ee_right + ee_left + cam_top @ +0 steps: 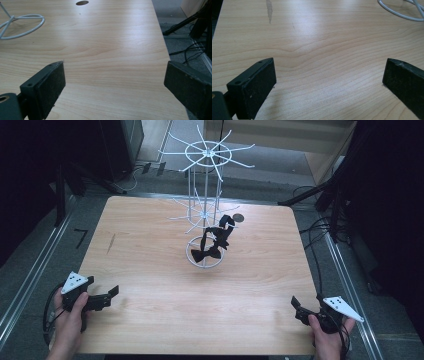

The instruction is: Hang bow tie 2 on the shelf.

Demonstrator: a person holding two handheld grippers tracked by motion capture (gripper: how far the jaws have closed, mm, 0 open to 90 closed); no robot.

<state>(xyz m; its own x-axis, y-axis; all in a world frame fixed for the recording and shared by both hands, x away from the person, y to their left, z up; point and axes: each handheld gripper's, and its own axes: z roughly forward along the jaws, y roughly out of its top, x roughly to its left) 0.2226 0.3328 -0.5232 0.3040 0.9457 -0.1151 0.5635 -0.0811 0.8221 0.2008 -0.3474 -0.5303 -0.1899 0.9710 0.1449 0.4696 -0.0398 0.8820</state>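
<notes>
Black fabric bow ties, light, limp and snag-prone, hang low on the white wire rack mid-table, best pinched at the knot; left gripper and right gripper rest near, jaws wide, empty.

This place looks like a lab or a test room for recordings, not a home. A plain wooden table stands alone on a grey floor, and metal rails run along both sides of it. Around the table there are black stands with legs spread on the floor, and loose cables lie near them. The background is dark, with black equipment at the back. A number mark is put on the floor beside the table.
</notes>
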